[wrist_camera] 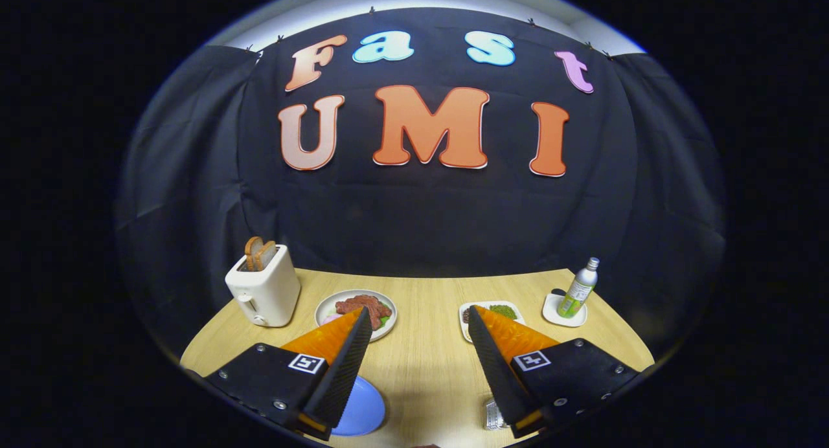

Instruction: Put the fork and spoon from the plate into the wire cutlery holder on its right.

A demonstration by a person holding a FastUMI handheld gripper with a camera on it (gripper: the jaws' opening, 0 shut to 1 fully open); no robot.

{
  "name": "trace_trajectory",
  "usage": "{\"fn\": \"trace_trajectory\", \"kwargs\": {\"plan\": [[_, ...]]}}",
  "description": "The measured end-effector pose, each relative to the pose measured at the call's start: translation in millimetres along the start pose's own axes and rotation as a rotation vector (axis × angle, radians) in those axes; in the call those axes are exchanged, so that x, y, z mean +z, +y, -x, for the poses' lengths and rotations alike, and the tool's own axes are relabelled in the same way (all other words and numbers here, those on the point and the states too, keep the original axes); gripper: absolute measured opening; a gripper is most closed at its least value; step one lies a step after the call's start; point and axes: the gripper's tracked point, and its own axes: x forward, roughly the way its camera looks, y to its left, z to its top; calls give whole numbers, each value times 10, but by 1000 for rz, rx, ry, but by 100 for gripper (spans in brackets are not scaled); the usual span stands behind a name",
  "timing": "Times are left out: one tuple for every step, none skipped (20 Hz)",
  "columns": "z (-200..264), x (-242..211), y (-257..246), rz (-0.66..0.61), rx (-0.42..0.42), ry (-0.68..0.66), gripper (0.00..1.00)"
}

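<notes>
My gripper point(420, 313) hangs open above the wooden table point(424, 364), its orange and black fingers point(353, 344) spread wide with nothing between them. Under the left finger a blue plate point(364, 409) peeks out near the table's front edge. Under the right finger a small piece of the wire cutlery holder point(494, 417) shows. The fork and spoon are hidden from me.
A white toaster point(264, 291) with bread slices stands at the back left. Beside it sits a round plate of meat point(356, 307). A small square dish of food point(499, 312) lies beyond the right finger. A green bottle point(578, 289) stands on a white coaster at the back right.
</notes>
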Motion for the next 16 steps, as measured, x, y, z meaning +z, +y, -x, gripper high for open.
{"fn": "trace_trajectory", "kwargs": {"plan": [[2, -25, 116, 3, 18, 7, 90], [-7, -58, 247, 8, 37, 15, 90], [-22, -119, 358, 17, 55, 33, 90], [-34, -196, 475, 22, 74, 53, 90], [-61, -299, 590, 30, 91, 80, 90], [-63, -426, 709, 37, 114, 122, 90], [-49, -592, 832, 44, 132, 171, 90], [-54, -745, 942, 47, 144, 217, 90], [-57, -902, 1046, 50, 156, 262, 91], [-59, -1050, 1119, 56, 163, 305, 91], [-44, -1202, 1189, 60, 170, 345, 90], [-29, -1339, 1259, 65, 175, 380, 91], [-19, -1494, 1307, 73, 174, 418, 91], [-9, -1643, 1374, 73, 175, 456, 91], [17, -1784, 1426, 75, 175, 496, 91], [48, -1920, 1475, 73, 175, 537, 91]]}}
